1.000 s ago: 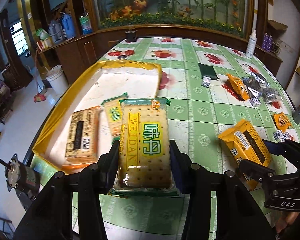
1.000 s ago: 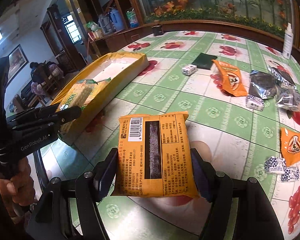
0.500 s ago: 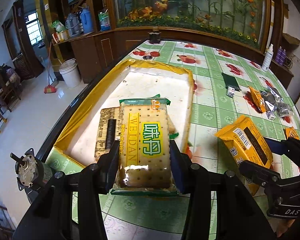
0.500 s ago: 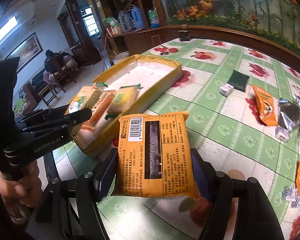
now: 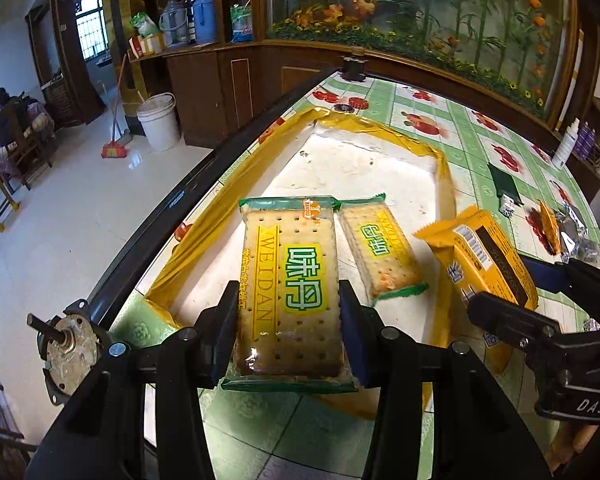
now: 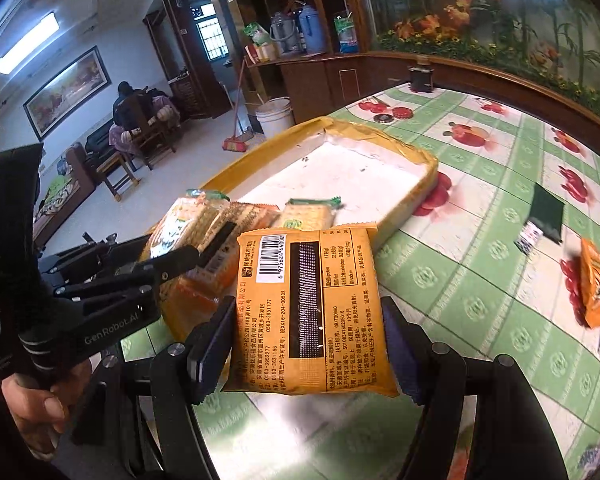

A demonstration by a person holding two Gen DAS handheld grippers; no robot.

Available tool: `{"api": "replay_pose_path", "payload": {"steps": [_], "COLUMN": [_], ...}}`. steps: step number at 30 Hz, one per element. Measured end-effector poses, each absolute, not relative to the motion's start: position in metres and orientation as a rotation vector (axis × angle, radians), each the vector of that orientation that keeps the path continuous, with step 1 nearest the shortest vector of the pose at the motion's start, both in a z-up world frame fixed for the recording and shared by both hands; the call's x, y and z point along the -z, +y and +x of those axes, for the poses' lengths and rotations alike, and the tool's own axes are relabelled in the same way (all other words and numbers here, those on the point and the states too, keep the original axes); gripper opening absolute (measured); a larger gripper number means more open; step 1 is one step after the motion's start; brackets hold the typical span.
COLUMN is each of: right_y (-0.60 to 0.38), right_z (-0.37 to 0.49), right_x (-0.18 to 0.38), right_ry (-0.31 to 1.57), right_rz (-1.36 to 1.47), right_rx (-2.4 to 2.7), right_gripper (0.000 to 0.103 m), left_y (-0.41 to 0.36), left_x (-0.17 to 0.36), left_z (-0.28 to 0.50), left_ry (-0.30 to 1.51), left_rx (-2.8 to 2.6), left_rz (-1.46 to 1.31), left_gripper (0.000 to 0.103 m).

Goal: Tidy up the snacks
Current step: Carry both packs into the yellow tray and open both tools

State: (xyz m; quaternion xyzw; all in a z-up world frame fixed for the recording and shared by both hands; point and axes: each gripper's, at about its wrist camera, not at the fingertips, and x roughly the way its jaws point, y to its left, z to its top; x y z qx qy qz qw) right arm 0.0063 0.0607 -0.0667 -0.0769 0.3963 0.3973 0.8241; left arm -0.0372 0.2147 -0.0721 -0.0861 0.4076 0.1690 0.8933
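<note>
My left gripper (image 5: pixel 288 336) is shut on a green-edged WEIDAN cracker pack (image 5: pixel 290 280), held over the near end of the yellow-rimmed tray (image 5: pixel 380 128). A similar cracker pack (image 5: pixel 380 252) lies on the tray's white floor just right of it. My right gripper (image 6: pixel 308 344) is shut on an orange snack pack (image 6: pixel 308 308), barcode side up, by the tray's near right corner (image 6: pixel 424 184). In the right wrist view the left gripper (image 6: pixel 152 248) shows at left with its cracker pack (image 6: pixel 180 220). A brown pack (image 6: pixel 224 240) also lies in the tray.
Loose snacks lie on the green patterned tablecloth to the right: an orange sachet (image 6: pixel 594 280), a dark green packet (image 6: pixel 546 210), small wrapped candies (image 6: pixel 530 236). The table's dark edge (image 5: pixel 172 208) drops to the floor on the left. A small motor (image 5: pixel 66 350) sits by that edge.
Both grippers have carried their packs leftward to the tray. The cracker pack now hangs over the tray's near end and the orange pack is beside its right rim.
</note>
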Motion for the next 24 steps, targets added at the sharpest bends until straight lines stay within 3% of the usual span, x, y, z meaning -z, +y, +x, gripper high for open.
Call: {"api": "replay_pose_path", "payload": {"steps": [24], "right_y": [0.137], "right_z": [0.089], "right_x": [0.086], "right_ry": [0.884], "right_rz": [-0.14], "right_rx": [-0.824], "right_gripper": [0.071], "left_y": [0.236], "left_x": [0.096], "left_z": [0.005], "left_ry": [0.918], "left_rx": [-0.362], "left_rz": [-0.193], "left_gripper": [0.046]}}
